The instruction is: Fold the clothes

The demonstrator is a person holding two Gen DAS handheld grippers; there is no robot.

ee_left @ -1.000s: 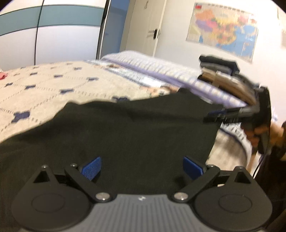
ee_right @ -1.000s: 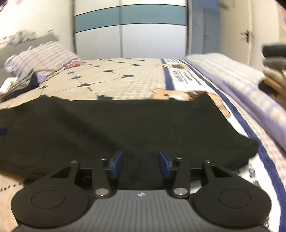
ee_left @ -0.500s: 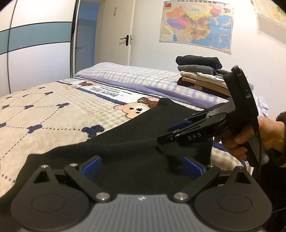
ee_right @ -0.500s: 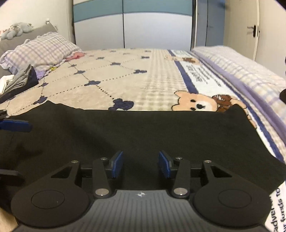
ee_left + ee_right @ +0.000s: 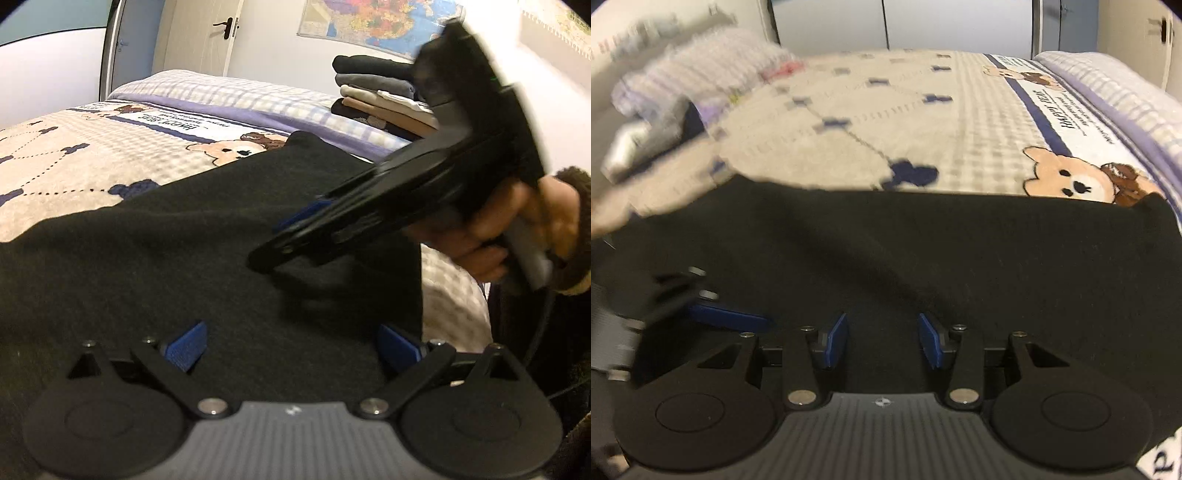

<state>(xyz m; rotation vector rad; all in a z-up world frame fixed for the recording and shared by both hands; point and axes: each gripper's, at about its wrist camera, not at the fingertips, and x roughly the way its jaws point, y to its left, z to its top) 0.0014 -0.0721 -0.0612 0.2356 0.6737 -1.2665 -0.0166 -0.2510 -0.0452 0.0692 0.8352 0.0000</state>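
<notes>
Heavy motion blur on the left side of the right wrist view: pillow [image 5: 701, 66] and grey stuff by it smeared, can't make out details. Black garment [image 5: 184, 258] lies spread on the bed [image 5: 92, 158], filling the lower half of both views; its near edge is hidden under the claw bodies, and the left part runs out of frame. Left claw [image 5: 291, 347] blue pads set wide apart over the cloth, nothing between them, whether the pads touch the fabric can't tell. Right claw [image 5: 882, 341] pads narrower but with a clear gap, garment showing through the gap, not pinched as far as visible. In the left wrist view the right claw body crosses the frame, blurred, held by a hand [image 5: 517, 229] with a dark cuff; its tip sits low over the garment's right part, contact unclear. In the right wrist view the left claw's blue finger pokes in at lower left, blurred. Garment far corner [image 5: 1156, 203] ends just beside the bear print [image 5: 1071, 177]; far edge runs roughly straight across the bedspread. Beyond that edge the patterned bedspread is open up to the pillow. Stack of folded clothes [image 5: 380, 96] sits at the far right of the bed, well apart from the garment, partly hidden by the right claw. Wall map [image 5: 369, 22] cut off at top
</notes>
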